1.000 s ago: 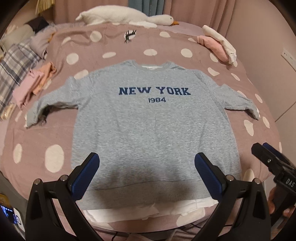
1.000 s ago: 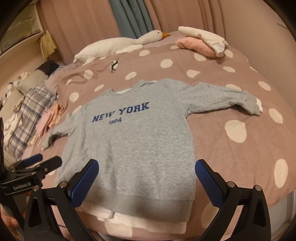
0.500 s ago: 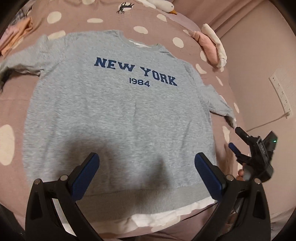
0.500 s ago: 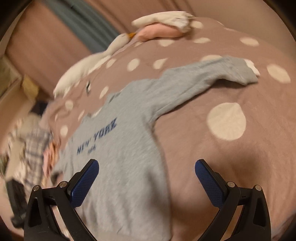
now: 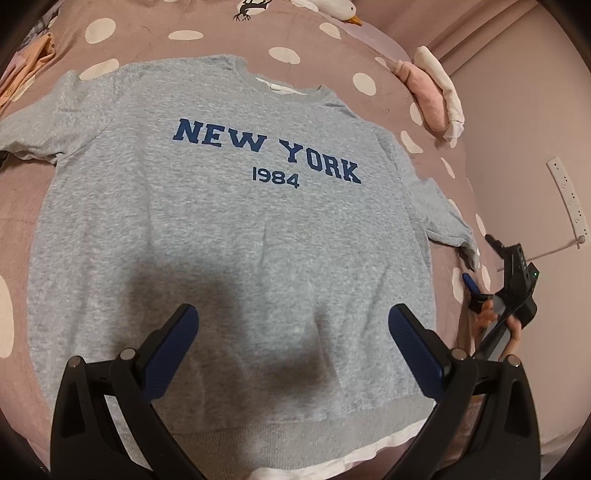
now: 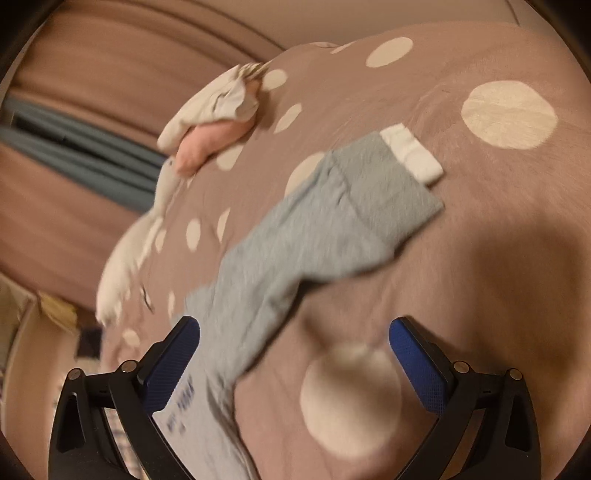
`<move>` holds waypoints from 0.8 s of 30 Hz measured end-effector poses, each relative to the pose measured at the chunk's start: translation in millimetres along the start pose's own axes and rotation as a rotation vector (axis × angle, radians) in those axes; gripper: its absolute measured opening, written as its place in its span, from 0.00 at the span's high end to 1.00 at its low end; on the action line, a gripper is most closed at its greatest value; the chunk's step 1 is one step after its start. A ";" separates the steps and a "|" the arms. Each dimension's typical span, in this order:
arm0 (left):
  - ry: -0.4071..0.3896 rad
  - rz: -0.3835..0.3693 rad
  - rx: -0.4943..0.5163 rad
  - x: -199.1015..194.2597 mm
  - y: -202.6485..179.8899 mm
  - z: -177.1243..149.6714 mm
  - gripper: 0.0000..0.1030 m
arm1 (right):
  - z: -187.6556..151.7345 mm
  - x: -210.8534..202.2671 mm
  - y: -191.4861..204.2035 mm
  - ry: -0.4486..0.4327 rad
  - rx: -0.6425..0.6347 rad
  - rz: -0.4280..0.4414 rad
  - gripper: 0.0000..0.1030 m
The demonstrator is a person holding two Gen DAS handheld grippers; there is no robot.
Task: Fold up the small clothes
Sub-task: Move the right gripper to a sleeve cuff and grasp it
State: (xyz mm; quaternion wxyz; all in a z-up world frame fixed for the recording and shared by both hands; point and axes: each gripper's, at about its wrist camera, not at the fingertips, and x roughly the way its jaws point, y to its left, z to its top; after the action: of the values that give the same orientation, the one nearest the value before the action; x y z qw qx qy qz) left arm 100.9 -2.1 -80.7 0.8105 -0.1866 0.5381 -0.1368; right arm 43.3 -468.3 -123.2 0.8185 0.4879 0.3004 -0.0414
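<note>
A grey sweatshirt printed NEW YORK 1984 lies flat, front up, on a pink polka-dot bedspread, with a white layer showing under its hem. My left gripper hovers open above the lower part of the sweatshirt, nothing between its blue pads. The right gripper shows at the right edge in the left wrist view, held by a hand near the right cuff. In the right wrist view the right gripper is open above the bedspread, with the sweatshirt's right sleeve and its white cuff just ahead.
Folded pink and white clothes lie at the bed's far right corner, and also appear as a pile in the right wrist view. A white goose plush lies at the head. A wall with a power strip stands to the right.
Both grippers moved forward and to the right. The right gripper swung toward the right sleeve, whose cuff now fills its blurred view. The left came closer over the sweatshirt's body.
</note>
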 end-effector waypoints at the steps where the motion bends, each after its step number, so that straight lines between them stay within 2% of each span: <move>1: 0.003 0.004 0.000 1.1 -0.4 0.5 0.00 | 5.3 1.6 -2.9 -0.011 0.018 0.011 0.00; 6: 0.012 0.037 -0.001 5.1 -2.1 2.3 0.00 | 30.2 8.5 -15.5 -0.054 0.147 0.055 0.01; 9: 0.019 0.047 -0.002 6.9 -2.1 1.5 0.00 | 39.4 7.1 -20.6 -0.086 0.176 0.049 0.20; 11: 0.021 0.048 -0.004 7.0 -1.2 1.1 0.00 | 43.2 8.0 -26.1 -0.091 0.176 0.022 0.49; 12: 0.021 0.048 -0.006 6.2 -0.3 0.8 0.00 | 44.3 8.8 -27.6 -0.089 0.178 0.007 0.57; 13: 0.019 0.048 -0.006 4.7 1.0 0.6 0.00 | 45.8 8.9 -29.7 -0.091 0.180 -0.021 0.73; 15: 0.011 0.051 -0.006 0.6 4.3 -0.5 0.00 | 48.1 7.5 -27.4 -0.098 0.164 -0.053 0.76; 19: 0.000 0.059 -0.017 -6.1 15.1 -4.6 0.00 | 46.3 -0.2 29.6 -0.134 -0.060 -0.120 0.77; 24: -0.002 0.042 -0.050 -14.5 33.7 -12.5 0.00 | 15.5 9.3 137.1 -0.150 -0.428 -0.169 0.78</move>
State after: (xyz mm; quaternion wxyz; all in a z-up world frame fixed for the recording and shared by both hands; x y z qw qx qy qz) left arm 84.5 32.2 -88.3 0.8090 -0.1955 0.5441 -0.1062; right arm 107.3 -407.7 -16.7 0.9169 0.2720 0.2806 -0.0815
